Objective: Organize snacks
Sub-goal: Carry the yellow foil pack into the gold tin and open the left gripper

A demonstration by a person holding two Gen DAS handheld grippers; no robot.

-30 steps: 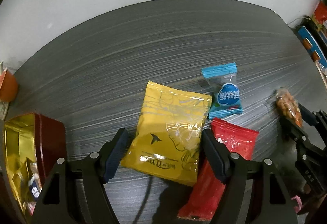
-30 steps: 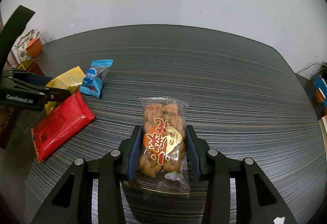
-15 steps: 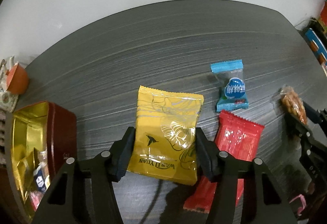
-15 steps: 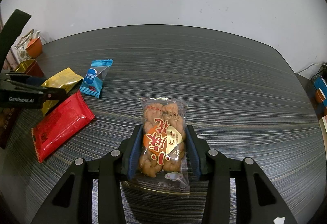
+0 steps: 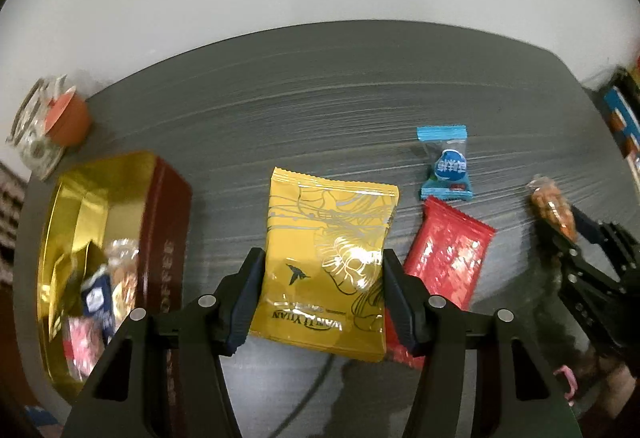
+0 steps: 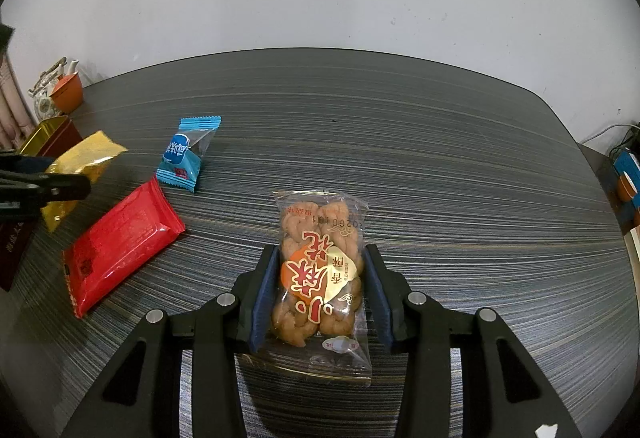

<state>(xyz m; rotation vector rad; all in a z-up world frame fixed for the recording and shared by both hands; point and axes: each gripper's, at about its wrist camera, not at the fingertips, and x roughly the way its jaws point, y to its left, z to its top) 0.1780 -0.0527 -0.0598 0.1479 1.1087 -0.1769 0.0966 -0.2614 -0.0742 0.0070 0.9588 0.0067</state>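
**Snacks in both grippers, tin open on the left**

Tin [image 5: 100, 238] comes first. It is dark red outside and shiny gold inside, and it sits open on the left part of the gray table [image 5: 320, 98]. Gold letters run down its side, and I can read "OFFEE". Inside it lie a few small wrapped snacks: one dark blue, one pink-red, and one clear with brown bits. They are blurry, so I cannot read them.

The left gripper [image 5: 322, 286] has its two fingers pressed on the sides of a yellow packet [image 5: 328, 258]. The packet is held up over the table, just right of the tin. It has gold line drawings, a small dark bird, and the words "WAN LI YUAN" upside down.

A red packet [image 5: 448, 254] lies flat on the table beside it. Its writing is too small to read. A little blue candy [image 5: 446, 166] lies just past the red packet's top end. It has a round blue label with white letters I cannot make out.

The right gripper [image 6: 320, 290] squeezes a clear bag of twisted brown snacks [image 6: 320, 270] between its blue pads. The bag has big red Chinese letters on a gold and orange label, and a printed code near its top. It sits low over the table, well apart from the tin.

An orange cup [image 5: 68, 118] stands at the far left edge.
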